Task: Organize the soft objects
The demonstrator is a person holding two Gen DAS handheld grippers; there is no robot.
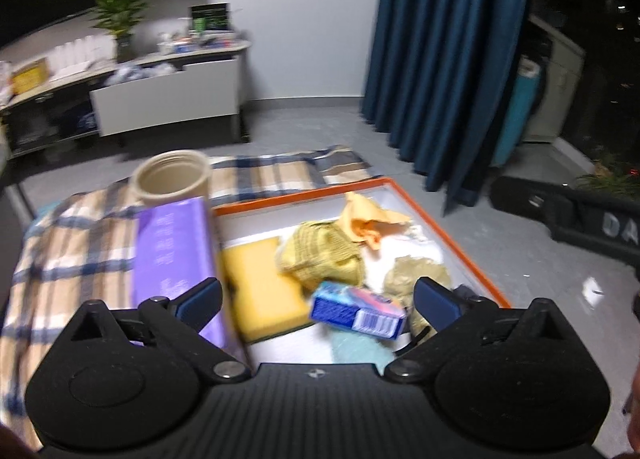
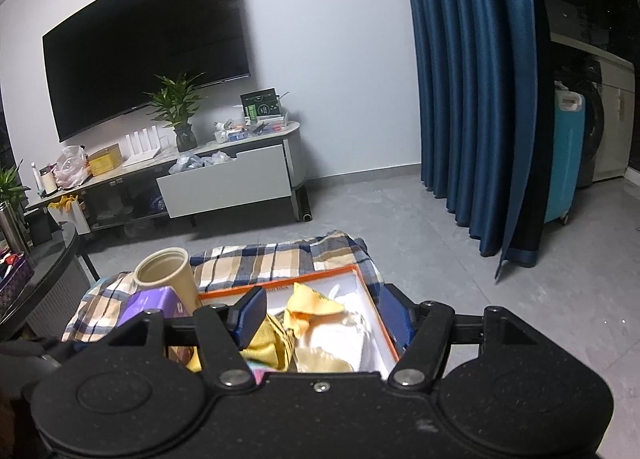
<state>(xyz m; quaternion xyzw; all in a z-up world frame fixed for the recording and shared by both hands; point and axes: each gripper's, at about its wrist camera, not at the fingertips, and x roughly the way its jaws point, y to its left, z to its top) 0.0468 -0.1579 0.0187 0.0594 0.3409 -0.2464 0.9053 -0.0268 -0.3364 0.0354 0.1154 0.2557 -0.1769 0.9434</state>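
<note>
An orange-rimmed white box lies on a plaid cloth. Inside it are a yellow sponge, a yellow-green knitted cloth, an orange-yellow cloth, a beige cloth, a pale blue cloth and a small blue carton. My left gripper is open and empty just above the carton and sponge. My right gripper is open and empty above the same box, over the yellow cloths.
A purple packet and a beige cylinder stand left of the box. A TV stand with an open drawer is behind, blue curtains at the right, a black bag on the floor, a dark round table at the left.
</note>
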